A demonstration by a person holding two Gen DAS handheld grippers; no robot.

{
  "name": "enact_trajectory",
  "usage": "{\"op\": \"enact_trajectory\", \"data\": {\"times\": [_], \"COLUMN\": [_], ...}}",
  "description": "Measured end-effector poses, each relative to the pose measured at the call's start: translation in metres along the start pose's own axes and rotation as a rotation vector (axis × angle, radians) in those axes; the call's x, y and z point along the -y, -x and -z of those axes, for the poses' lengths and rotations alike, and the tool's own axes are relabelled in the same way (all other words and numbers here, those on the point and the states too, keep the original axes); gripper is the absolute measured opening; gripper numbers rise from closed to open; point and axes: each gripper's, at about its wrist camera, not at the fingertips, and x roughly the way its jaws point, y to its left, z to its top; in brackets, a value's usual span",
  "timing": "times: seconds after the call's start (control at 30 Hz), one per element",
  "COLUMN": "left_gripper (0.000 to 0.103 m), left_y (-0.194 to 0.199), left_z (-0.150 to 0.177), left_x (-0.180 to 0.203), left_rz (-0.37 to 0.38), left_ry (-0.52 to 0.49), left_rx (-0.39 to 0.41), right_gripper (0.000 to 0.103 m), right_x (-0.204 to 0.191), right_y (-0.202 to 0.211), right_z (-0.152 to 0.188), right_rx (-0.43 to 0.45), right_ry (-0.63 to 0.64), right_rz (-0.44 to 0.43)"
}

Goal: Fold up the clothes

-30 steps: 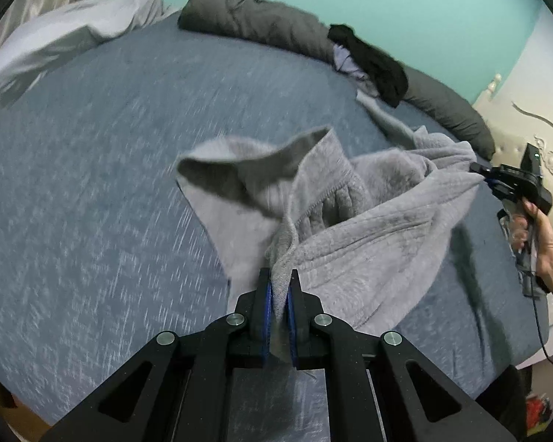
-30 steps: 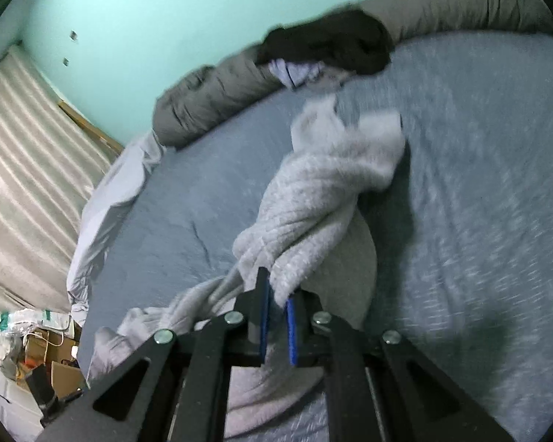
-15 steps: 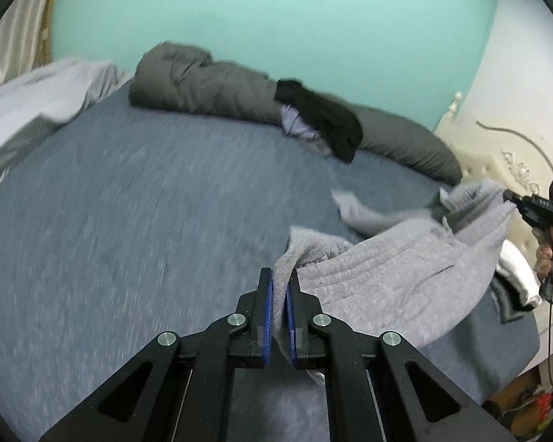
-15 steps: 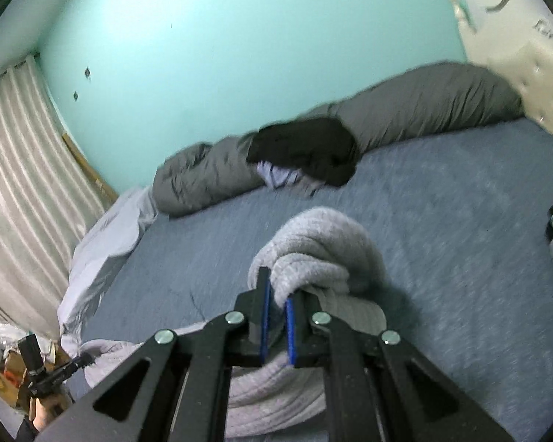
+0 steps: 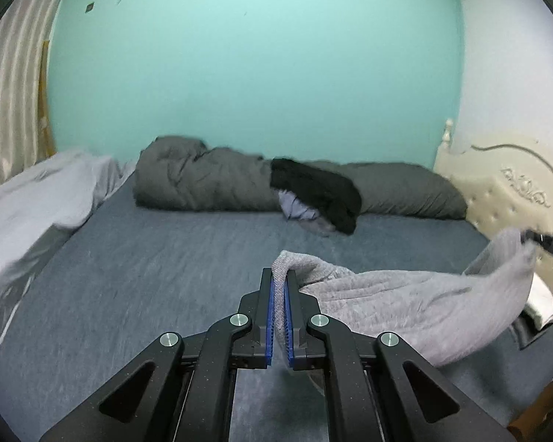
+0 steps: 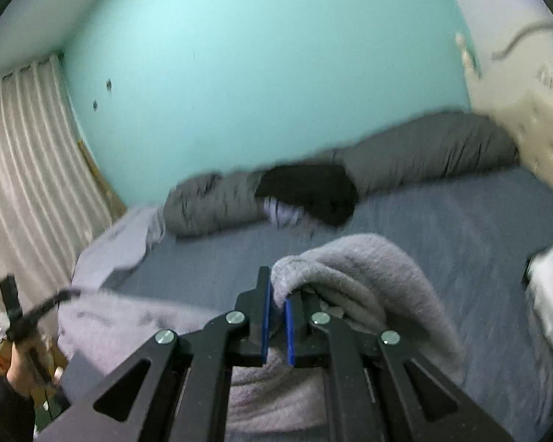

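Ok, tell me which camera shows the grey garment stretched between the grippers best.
The left wrist view: the grey garment spans sharply from the left gripper to the right gripper. The right wrist view shows it bunched and blurred.

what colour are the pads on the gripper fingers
Blue pads, clearest in the left wrist view.

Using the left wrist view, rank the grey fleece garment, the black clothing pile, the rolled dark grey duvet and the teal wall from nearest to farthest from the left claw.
1. Grey fleece garment: clamped in the left claw, trailing right.
2. Black clothing pile: ahead, slightly right, on the blue bed.
3. Rolled dark grey duvet: just behind the pile, along the bed's far edge.
4. Teal wall: behind everything.
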Motion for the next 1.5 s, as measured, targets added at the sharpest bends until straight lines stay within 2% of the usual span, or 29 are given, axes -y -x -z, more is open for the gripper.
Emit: {"op": "enact_trajectory", "data": {"times": [0.2, 0.3, 0.4, 0.47, 0.53, 0.57, 0.73, 0.8, 0.87, 0.93, 1.0, 1.13, 1.27, 1.5], "left_gripper": [0.004, 0.004, 0.004, 0.005, 0.005, 0.005, 0.007, 0.007, 0.013, 0.025, 0.035, 0.036, 0.038, 0.04], "left_y": [-0.033, -0.038, -0.035, -0.031, -0.027, -0.026, -0.024, -0.02, -0.012, -0.001, 0.009, 0.021, 0.026, 0.017], "left_z": [0.095, 0.142, 0.181, 0.2, 0.213, 0.219, 0.243, 0.247, 0.25, 0.251, 0.25, 0.243, 0.232, 0.221], "left_x": [-0.05, -0.072, -0.094, -0.106, -0.113, -0.116, -0.122, -0.122, -0.124, -0.126, -0.126, -0.111, -0.088, -0.052], "left_rz": [-0.112, -0.162, -0.191, -0.198, -0.201, -0.197, -0.146, -0.135, -0.143, -0.15, -0.152, -0.14, -0.11, -0.056], "left_ry": [0.07, 0.092, 0.129, 0.154, 0.168, 0.184, 0.245, 0.255, 0.279, 0.308, 0.322, 0.278, 0.224, 0.178], "left_rx": [-0.198, -0.291, -0.346, -0.366, -0.378, -0.379, -0.418, -0.413, -0.395, -0.367, -0.343, -0.323, -0.32, -0.33], "right_gripper": [0.009, 0.011, 0.015, 0.018, 0.037, 0.04, 0.043, 0.044, 0.045, 0.045, 0.048, 0.052, 0.052, 0.052], "right_x": [-0.003, -0.008, -0.001, 0.011, 0.022, 0.029, 0.077, 0.104, 0.13, 0.15, 0.165, 0.188, 0.193, 0.217], "right_y": [-0.082, -0.106, -0.112, -0.105, -0.09, -0.08, -0.034, -0.022, -0.01, -0.003, -0.004, -0.014, -0.029, -0.049], "right_z": [0.144, 0.195, 0.219, 0.223, 0.218, 0.214, 0.201, 0.202, 0.203, 0.207, 0.212, 0.219, 0.211, 0.194], "right_rx": [-0.374, -0.504, -0.579, -0.584, -0.554, -0.531, -0.409, -0.392, -0.376, -0.371, -0.364, -0.353, -0.329, -0.302], "right_ry": [-0.049, -0.07, -0.105, -0.12, -0.119, -0.122, -0.162, -0.218, -0.276, -0.315, -0.37, -0.484, -0.477, -0.554], "right_rz": [-0.082, -0.088, -0.066, -0.072, -0.065, -0.057, 0.03, 0.081, 0.131, 0.164, 0.17, 0.161, 0.17, 0.176]}}
